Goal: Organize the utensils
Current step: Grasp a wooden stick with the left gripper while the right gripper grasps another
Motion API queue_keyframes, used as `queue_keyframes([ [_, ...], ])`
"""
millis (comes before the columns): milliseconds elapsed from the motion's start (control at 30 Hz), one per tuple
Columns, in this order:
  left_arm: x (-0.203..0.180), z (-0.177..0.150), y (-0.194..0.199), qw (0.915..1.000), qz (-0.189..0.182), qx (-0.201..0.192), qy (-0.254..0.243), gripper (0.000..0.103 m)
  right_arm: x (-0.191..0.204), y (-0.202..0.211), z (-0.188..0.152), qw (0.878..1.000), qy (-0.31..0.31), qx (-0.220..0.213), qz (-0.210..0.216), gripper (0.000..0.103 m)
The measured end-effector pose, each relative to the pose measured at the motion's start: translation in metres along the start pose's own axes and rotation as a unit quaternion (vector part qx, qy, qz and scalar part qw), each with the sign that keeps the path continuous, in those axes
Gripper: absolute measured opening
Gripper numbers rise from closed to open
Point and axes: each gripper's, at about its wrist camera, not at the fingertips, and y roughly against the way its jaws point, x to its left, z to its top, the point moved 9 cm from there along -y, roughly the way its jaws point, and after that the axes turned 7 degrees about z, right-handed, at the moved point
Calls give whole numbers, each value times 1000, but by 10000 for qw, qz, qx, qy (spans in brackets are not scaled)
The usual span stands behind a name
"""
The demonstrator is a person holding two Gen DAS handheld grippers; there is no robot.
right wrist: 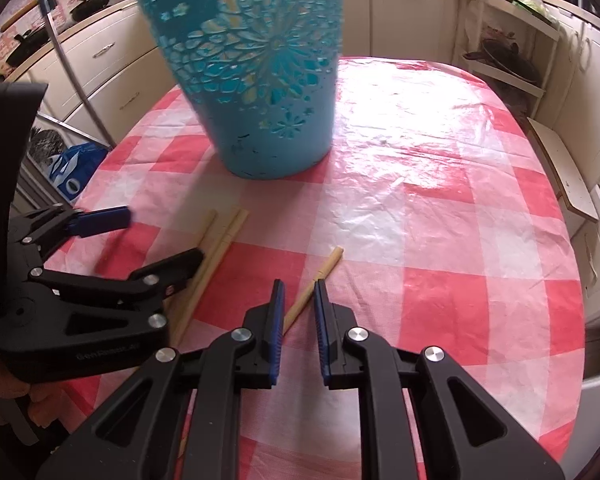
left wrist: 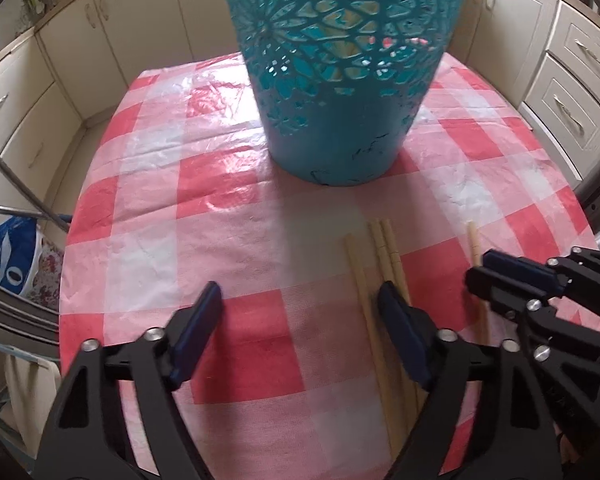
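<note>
A tall teal cut-out basket [left wrist: 340,120] [right wrist: 260,120] stands upright on the red-and-white checked tablecloth [left wrist: 160,200] [right wrist: 440,240]. Three wooden chopsticks [left wrist: 384,248] [right wrist: 224,236] lie side by side in front of it. My left gripper [left wrist: 300,296] [right wrist: 164,236] is open low over them. Its right finger [left wrist: 396,316] covers two of them, and the third lies just inside that finger. A single chopstick [left wrist: 473,240] [right wrist: 330,264] lies apart to the right. My right gripper [right wrist: 299,286] [left wrist: 478,270] straddles it with narrow jaws, and a gap shows beside the stick.
Cream cupboards and drawers [left wrist: 572,92] ring the table. A blue-and-white bag [left wrist: 12,256] sits on the floor at the left. A white rack with pans [right wrist: 512,60] stands at the back right. A person's hand [right wrist: 40,412] holds the left gripper.
</note>
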Motion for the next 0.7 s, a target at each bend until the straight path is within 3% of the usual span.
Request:
queue_keyframes([
  [133, -4, 3, 5, 9999, -133, -85, -2, 26, 7, 0, 1, 9998, 178, 13, -2, 15],
  [300, 0, 6, 2, 9995, -295, -78, 108, 6, 1, -3, 2, 10000, 14, 55, 37, 16],
  [400, 3, 6, 2, 9983, -518, -23, 260, 4, 8, -3, 2, 9997, 185, 81, 138, 9],
  [567, 6, 4, 1, 9982, -531, 47, 276, 5, 2, 1, 5, 9998, 132, 87, 95, 9],
  [633, 7, 4, 0, 9988, -439, 49, 230, 5, -7, 0, 5, 9999, -100, 110, 39, 20],
  [700, 6, 3, 1, 9993, -355, 31, 136, 6, -12, 0, 5, 9997, -195, 115, 4, 23],
])
